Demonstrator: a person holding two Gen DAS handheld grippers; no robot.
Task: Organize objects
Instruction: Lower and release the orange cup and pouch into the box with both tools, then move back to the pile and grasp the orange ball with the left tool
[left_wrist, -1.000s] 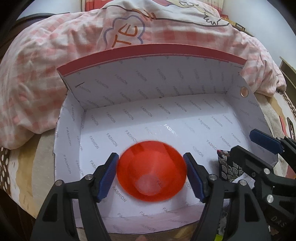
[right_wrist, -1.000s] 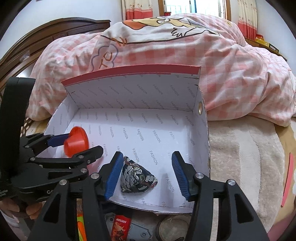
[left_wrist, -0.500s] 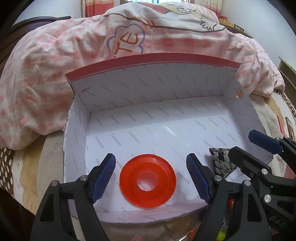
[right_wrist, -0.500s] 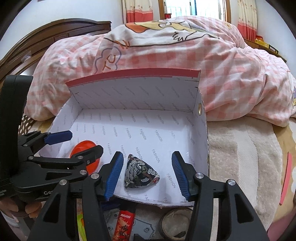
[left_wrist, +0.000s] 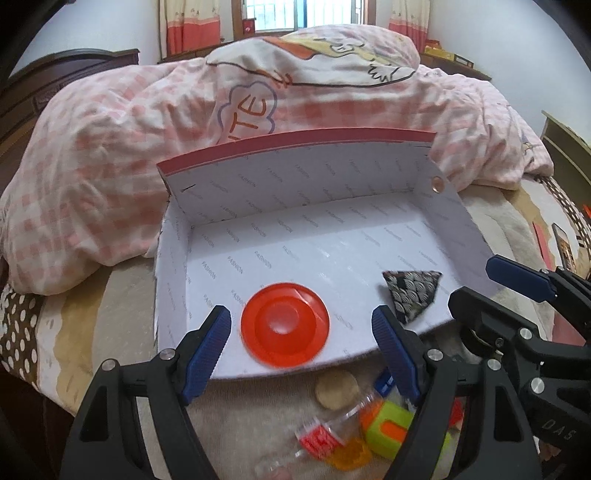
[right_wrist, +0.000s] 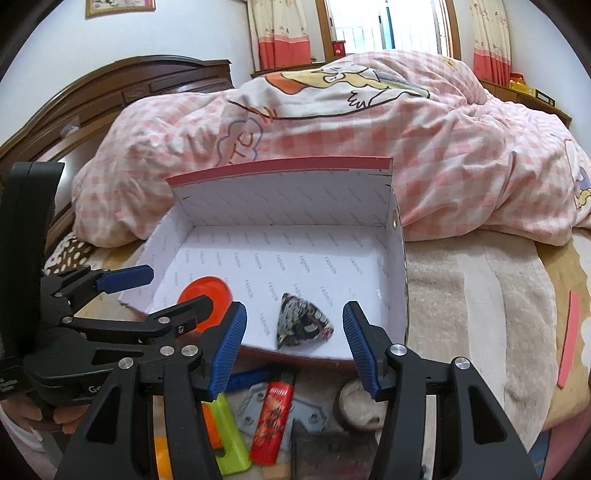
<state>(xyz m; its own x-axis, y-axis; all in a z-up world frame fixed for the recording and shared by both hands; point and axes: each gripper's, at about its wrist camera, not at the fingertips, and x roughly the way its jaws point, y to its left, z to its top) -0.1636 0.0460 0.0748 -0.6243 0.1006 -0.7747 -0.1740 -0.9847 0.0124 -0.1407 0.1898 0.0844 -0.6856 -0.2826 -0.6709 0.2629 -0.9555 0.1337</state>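
A white box (left_wrist: 295, 177) with a red rim stands open on the bed. A red round lid (left_wrist: 284, 325) lies flat on the box floor near the front left. To its right lies a black patterned triangular pouch (left_wrist: 412, 291). My left gripper (left_wrist: 301, 350) hovers open above the box's front edge, nothing between its pads. In the right wrist view the right gripper (right_wrist: 294, 347) is open too, just short of the pouch (right_wrist: 303, 321). A finger of the left gripper (right_wrist: 159, 295) partly covers the lid (right_wrist: 205, 295) there.
Loose items lie on the blanket before the box: a red lighter (right_wrist: 271, 417), a green and orange piece (right_wrist: 225, 435), a metal bracket (right_wrist: 306, 413), a round roll (right_wrist: 358, 402). A pink checked duvet (right_wrist: 443, 166) is heaped behind the box. A wooden headboard (right_wrist: 110, 92) stands far left.
The red lid has dropped from between the left jaws and now lies flat in the box. Both grippers have drawn back and up, bringing the loose items into view.
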